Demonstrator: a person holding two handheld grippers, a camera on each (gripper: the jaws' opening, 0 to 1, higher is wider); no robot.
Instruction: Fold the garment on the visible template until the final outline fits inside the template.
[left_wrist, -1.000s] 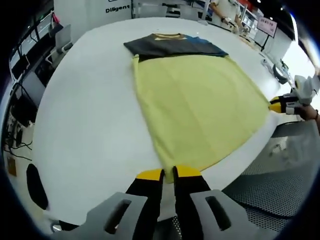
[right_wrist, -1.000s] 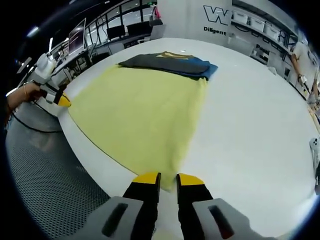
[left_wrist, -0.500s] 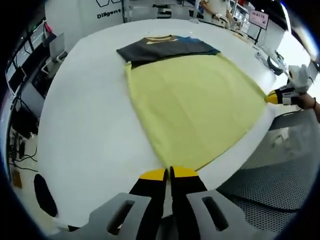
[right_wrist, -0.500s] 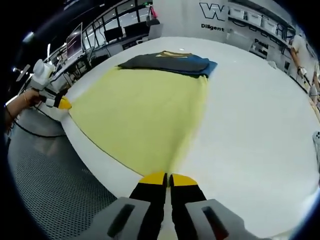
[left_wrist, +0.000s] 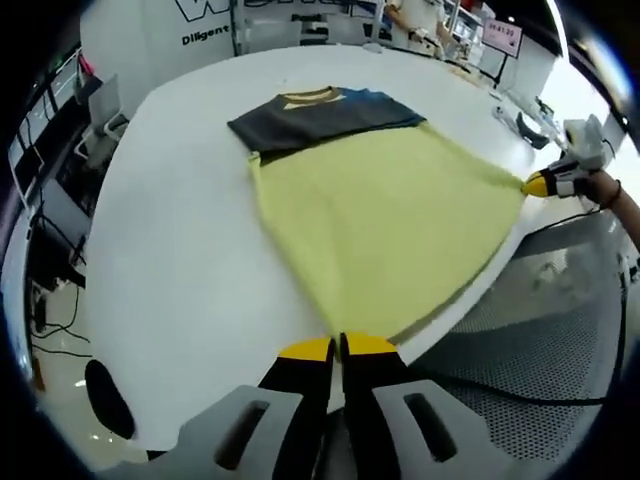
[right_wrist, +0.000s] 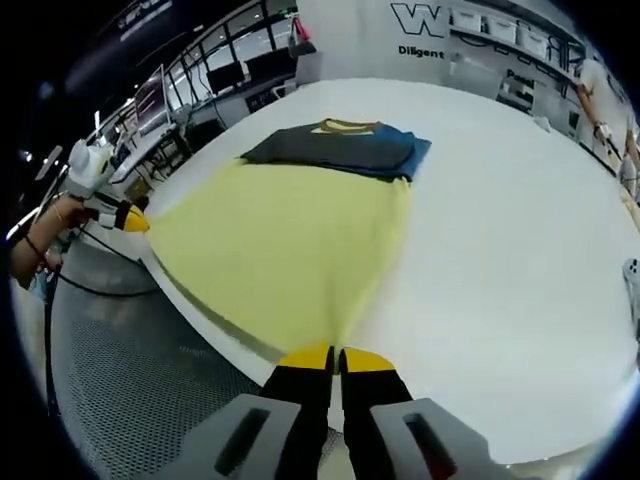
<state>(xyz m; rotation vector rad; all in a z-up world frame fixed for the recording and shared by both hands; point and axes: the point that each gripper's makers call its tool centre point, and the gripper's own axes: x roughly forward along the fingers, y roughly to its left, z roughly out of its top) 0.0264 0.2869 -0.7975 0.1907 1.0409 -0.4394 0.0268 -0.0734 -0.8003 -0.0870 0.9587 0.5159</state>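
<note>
Left gripper view: your left claw (left_wrist: 337, 346) and right claw (right_wrist: 336, 357) each clench the yellow garment (left_wrist: 385, 215) hem; beyond it, wall lettering reads "Diligent".

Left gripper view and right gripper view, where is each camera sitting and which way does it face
Left gripper view: rides the left gripper, facing across the white table along the yellow garment; the right gripper and a hand show.
Right gripper view: rides the right gripper, facing likewise; the left gripper shows.
Shared: garment, dark folded clothes, table.
</note>
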